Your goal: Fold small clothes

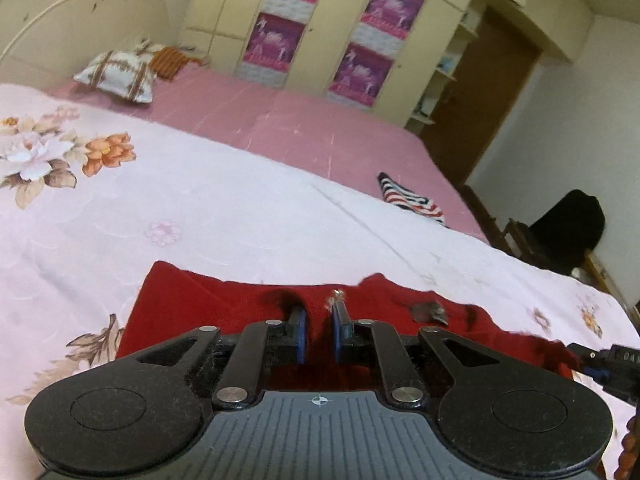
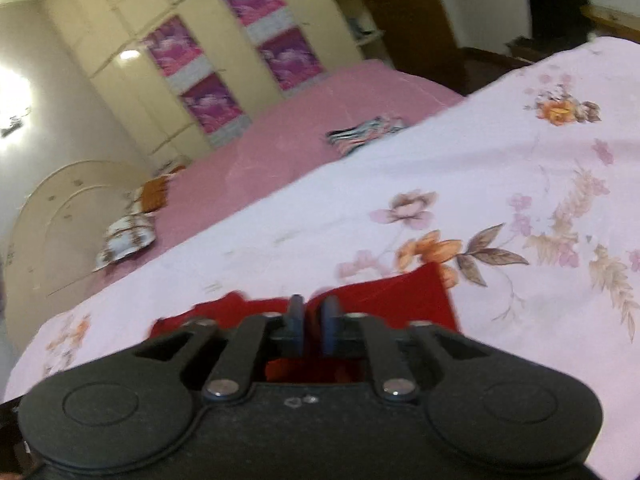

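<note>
— Two grippers, both low over the flat red knitted garment [image 1: 248, 308]. Where does it lie?
— On the pale floral bedsheet [image 1: 224, 208], spread flat, well this side of the striped folded cloth [image 1: 412, 198].
— The left gripper [image 1: 319, 330]?
— Blue pads narrowly parted above the red cloth; whether they pinch it, I cannot tell.
— The right gripper [image 2: 313, 320]?
— Over the red garment [image 2: 400, 296] near its square corner, fingers close with a slim gap; the picture is blurred, so its grip is unclear too.

The small cloth [image 1: 240, 304] is red. The bed cover [image 1: 200, 200] is pale pink with orange flowers. Another cloth [image 1: 412, 198] has red, white and dark stripes.
</note>
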Available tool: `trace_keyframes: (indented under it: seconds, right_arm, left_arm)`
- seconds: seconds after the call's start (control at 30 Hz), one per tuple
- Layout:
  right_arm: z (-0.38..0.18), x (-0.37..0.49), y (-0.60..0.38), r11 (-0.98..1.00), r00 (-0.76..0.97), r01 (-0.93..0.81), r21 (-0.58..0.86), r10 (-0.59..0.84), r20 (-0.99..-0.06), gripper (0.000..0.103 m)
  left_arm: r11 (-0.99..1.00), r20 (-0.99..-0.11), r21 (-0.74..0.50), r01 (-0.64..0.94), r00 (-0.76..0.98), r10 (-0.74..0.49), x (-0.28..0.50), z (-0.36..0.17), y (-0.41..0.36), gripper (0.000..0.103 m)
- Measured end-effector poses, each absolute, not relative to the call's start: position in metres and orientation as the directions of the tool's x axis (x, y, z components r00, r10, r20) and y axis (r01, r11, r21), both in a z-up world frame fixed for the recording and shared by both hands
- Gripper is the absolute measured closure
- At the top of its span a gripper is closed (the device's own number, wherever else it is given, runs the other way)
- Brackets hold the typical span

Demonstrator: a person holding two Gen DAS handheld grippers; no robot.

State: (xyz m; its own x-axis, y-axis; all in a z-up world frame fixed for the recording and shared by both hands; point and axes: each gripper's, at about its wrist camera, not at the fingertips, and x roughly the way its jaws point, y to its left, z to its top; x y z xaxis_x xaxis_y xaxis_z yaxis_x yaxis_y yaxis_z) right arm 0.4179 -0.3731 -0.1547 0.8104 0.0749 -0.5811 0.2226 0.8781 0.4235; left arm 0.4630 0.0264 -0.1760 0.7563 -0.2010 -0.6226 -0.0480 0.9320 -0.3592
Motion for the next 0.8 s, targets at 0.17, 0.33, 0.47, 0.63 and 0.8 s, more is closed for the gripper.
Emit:
trace_keyframes:
  seconds: [0.17, 0.33, 0.47, 0.63, 0.8]
  right_arm:
    - [-0.161, 0.431, -0.366, 0.917, 0.767, 0.197, 0.346, 0.076, -0.637, 0.067]
    - [-0.141, 0.403, -0.357, 0.955, 0.825, 0.195, 0.222, -0.038, -0.563, 0.049]
    - [-0.124, 0.381, -0.345, 0.974, 0.875, 0.148, 0.173, -0.048, -0.481, 0.057]
    - [-0.139, 0.4, -0.306, 0.991, 0.82, -0.012, 0.131, 0.085, -0.566, 0.064]
    - [-0.174, 0.412, -0.303, 0.99, 0.773, 0.058, -0.129, -0.126, -0.622, 0.064]
  left_arm:
    - [0.943, -0.663, -0.323, -0.079, 0.73, -0.166, 0.474, -0.178, 0.031, 0.005]
    - [0.946, -0.655, -0.314, -0.083, 0.74, -0.153, 0.457, -0.168, 0.05, 0.003]
    - [0.955, -0.614, -0.297, 0.015, 0.763, -0.202, 0.436, -0.16, 0.039, 0.003]
    - [0.957, -0.632, -0.268, 0.108, 0.73, -0.259, 0.447, -0.17, 0.001, 0.003]
    - [0.997, -0.676, -0.076, 0.011, 0.735, -0.06, 0.45, -0.2, 0.009, 0.003]
